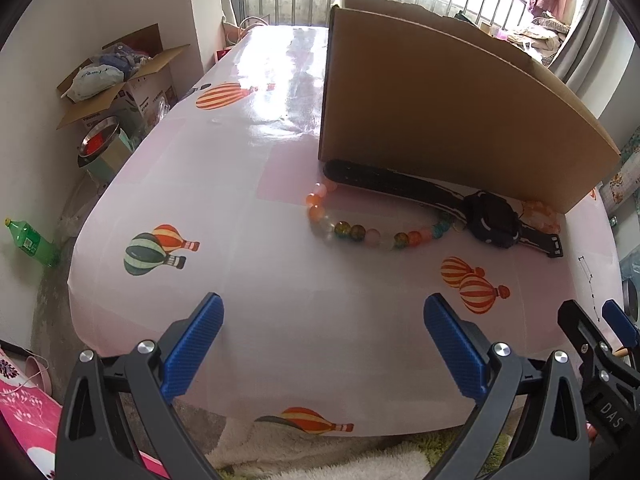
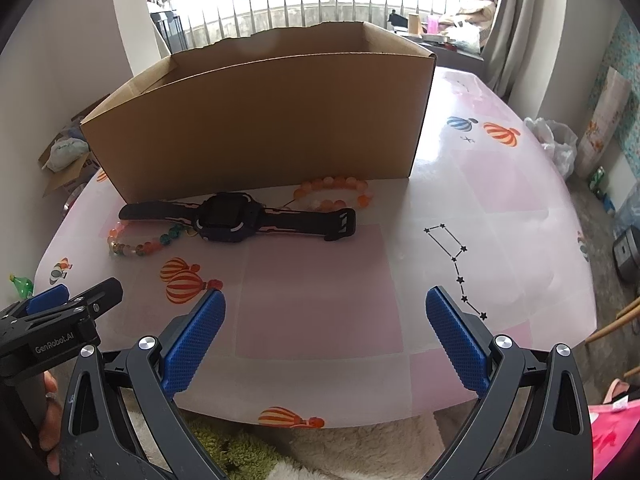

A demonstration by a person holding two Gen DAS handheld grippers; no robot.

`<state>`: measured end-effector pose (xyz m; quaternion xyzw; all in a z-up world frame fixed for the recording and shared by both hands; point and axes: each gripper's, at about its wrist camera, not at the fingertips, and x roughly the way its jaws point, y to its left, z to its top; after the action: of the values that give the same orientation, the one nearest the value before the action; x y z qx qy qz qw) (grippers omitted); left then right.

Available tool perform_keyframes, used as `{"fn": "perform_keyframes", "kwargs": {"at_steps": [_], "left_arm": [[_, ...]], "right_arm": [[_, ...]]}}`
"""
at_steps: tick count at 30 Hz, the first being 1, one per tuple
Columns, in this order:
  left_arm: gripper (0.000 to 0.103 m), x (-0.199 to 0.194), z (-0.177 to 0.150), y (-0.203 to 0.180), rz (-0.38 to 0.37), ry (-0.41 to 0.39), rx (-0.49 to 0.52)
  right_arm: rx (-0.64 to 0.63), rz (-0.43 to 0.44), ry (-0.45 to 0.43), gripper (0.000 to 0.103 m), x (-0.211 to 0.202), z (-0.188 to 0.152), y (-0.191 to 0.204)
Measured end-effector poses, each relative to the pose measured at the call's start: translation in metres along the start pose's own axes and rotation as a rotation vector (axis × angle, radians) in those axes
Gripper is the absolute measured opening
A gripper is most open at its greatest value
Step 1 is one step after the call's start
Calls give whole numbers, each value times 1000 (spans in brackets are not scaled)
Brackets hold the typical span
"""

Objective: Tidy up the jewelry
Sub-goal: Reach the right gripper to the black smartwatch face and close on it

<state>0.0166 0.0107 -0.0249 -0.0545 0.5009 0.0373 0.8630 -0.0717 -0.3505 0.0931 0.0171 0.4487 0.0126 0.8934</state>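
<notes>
A black watch (image 2: pixel 228 222) (image 1: pixel 490 218) lies flat on the table in front of a tall open cardboard box (image 2: pixel 264 120) (image 1: pixel 448 108). Under its left strap sits a multicoloured bead bracelet (image 1: pixel 360 230) (image 2: pixel 138 242). Behind its right strap, against the box, lies an orange bead bracelet (image 2: pixel 334 194) (image 1: pixel 540 214). My left gripper (image 1: pixel 323 344) hovers open over the near table edge, well short of the jewelry. My right gripper (image 2: pixel 325 340) is open too, beside the left one, with nothing between its fingers.
The table (image 2: pixel 500 200) wears a pink cloth printed with balloons. On the floor at left stand a filled carton (image 1: pixel 120 76), a metal bowl (image 1: pixel 98 142) and a green bottle (image 1: pixel 30 242). A white plastic bag (image 2: pixel 556 142) lies at the table's right.
</notes>
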Motion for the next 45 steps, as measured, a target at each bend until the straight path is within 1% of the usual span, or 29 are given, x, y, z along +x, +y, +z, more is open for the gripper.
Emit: {"fn": "perform_keyframes", "kwargs": {"at_steps": [4, 7, 10, 12, 16, 17, 19, 21, 23, 25, 26, 28, 30, 31, 32, 33, 35, 37, 38, 40, 42, 45], "left_arm": [[99, 9, 4, 2, 23, -9, 48], [99, 17, 6, 0, 39, 14, 92], [99, 18, 8, 3, 29, 17, 87], [99, 19, 9, 1, 30, 18, 91], [99, 20, 11, 2, 30, 2, 94], [99, 20, 11, 2, 28, -5, 98], [99, 21, 12, 2, 22, -17, 108], [99, 22, 14, 4, 15, -28, 120], [99, 24, 16, 6, 5, -38, 129], [99, 23, 17, 9, -8, -64, 136], [99, 22, 17, 10, -16, -76, 134], [98, 18, 20, 15, -59, -102, 120], [97, 14, 25, 21, -117, -134, 97], [94, 11, 28, 22, -136, -151, 97], [89, 10, 30, 22, -150, -163, 101], [87, 8, 34, 22, -171, -176, 109], [78, 7, 39, 21, -224, -188, 115], [72, 9, 46, 22, -279, -173, 97], [68, 12, 49, 23, -323, -153, 81], [63, 19, 55, 25, -402, -107, 38], [63, 26, 60, 26, -466, -67, 5], [63, 32, 67, 23, -512, -27, -16]], "right_arm": [[-20, -21, -17, 96, 9, 1, -7], [-75, -13, -34, 96, 15, 0, -8], [-106, 4, -75, 96, 12, 0, -8], [-117, 29, -113, 96, 8, 4, -8], [-175, 131, -165, 95, 3, 19, -2], [-201, 172, -167, 93, 3, 24, 2], [-254, 260, -138, 90, 12, 33, 11], [-312, 324, -102, 82, 23, 41, 20], [-392, 354, -74, 76, 33, 47, 32], [-476, 364, -61, 68, 38, 50, 46], [-509, 362, -53, 66, 42, 53, 51], [-580, 362, -32, 61, 47, 54, 62], [-621, 352, -13, 56, 51, 53, 69], [-638, 346, -1, 52, 53, 52, 72], [-654, 337, 15, 51, 57, 53, 77], [-663, 326, 28, 49, 60, 53, 82], [-677, 309, 36, 49, 63, 51, 86], [-682, 300, 34, 48, 62, 49, 90], [-678, 300, 35, 48, 61, 49, 91], [-650, 313, 40, 48, 62, 51, 91], [-611, 335, 48, 48, 63, 52, 89], [-558, 374, 58, 48, 62, 54, 86]]}}
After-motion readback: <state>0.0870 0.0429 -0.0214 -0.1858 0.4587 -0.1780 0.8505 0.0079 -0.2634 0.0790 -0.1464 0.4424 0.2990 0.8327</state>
